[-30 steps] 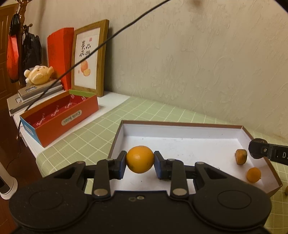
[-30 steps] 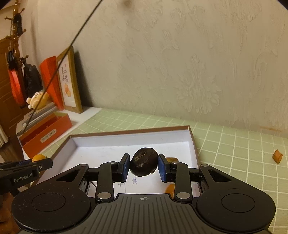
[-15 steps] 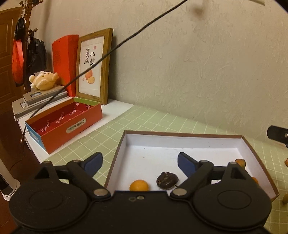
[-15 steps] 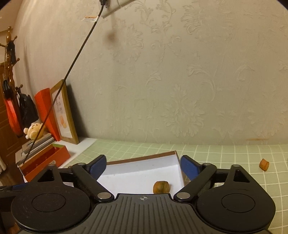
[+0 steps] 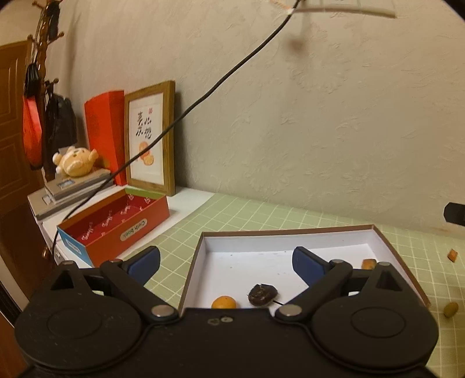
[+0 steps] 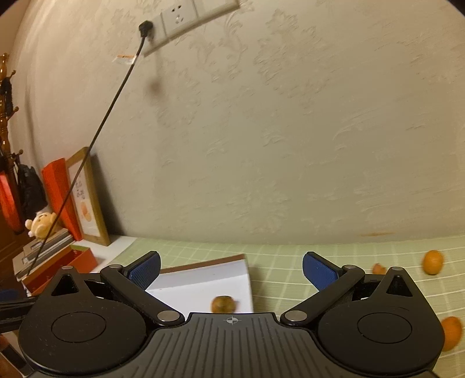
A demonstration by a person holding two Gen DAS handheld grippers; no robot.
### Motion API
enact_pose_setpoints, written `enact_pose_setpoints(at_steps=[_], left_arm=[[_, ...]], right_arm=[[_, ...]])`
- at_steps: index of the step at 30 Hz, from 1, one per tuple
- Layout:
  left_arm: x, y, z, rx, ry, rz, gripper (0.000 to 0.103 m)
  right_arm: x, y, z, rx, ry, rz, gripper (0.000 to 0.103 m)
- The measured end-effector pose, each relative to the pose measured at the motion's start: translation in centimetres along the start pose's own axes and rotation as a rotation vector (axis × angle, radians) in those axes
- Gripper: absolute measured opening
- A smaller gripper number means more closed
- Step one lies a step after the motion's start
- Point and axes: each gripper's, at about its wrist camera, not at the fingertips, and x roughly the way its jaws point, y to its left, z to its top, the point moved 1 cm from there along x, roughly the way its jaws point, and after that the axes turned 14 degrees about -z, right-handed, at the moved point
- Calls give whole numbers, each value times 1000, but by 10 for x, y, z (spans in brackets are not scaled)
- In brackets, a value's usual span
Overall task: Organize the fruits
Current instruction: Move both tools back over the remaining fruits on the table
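Note:
A shallow white box (image 5: 290,241) with brown walls lies on the green checked cloth. In it lie an orange (image 5: 223,302), a dark brown fruit (image 5: 262,293) and a small orange piece (image 5: 368,263). My left gripper (image 5: 226,261) is open and empty above the box's near edge. My right gripper (image 6: 231,272) is open and empty, raised over the box's right corner (image 6: 203,279), where a brownish fruit (image 6: 223,303) lies. Loose on the cloth are two oranges (image 6: 433,261) (image 6: 451,333) and a small piece (image 6: 378,268).
A red open box (image 5: 116,224), a framed picture (image 5: 151,136), a red folder, stacked books and a plush toy (image 5: 75,162) stand at the left. A black cable (image 5: 203,99) hangs across from the wall socket (image 6: 174,17). A green fruit (image 5: 451,308) and a small piece (image 5: 452,255) lie right of the box.
Both grippers opened and dropped their fruit into the box: the left the orange, the right the dark fruit. Both then lifted and tilted up; the right swung right.

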Motion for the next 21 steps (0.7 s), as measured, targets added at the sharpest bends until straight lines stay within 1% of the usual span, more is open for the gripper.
enact_pose_setpoints(at_steps=[4, 11, 14, 21], left_arm=[[-11, -10, -3, 7, 1, -34, 91], [-25, -36, -8, 46, 6, -63, 91], [-31, -50, -11, 66, 0, -81, 91], [-38, -96, -22, 137, 5, -180, 90]], right_arm=[[-18, -17, 0, 6, -18, -31, 103], [-44, -49, -2, 40, -16, -83, 103], [-57, -61, -2, 36, -33, -109, 103], [-83, -101, -6, 65, -35, -163, 103]])
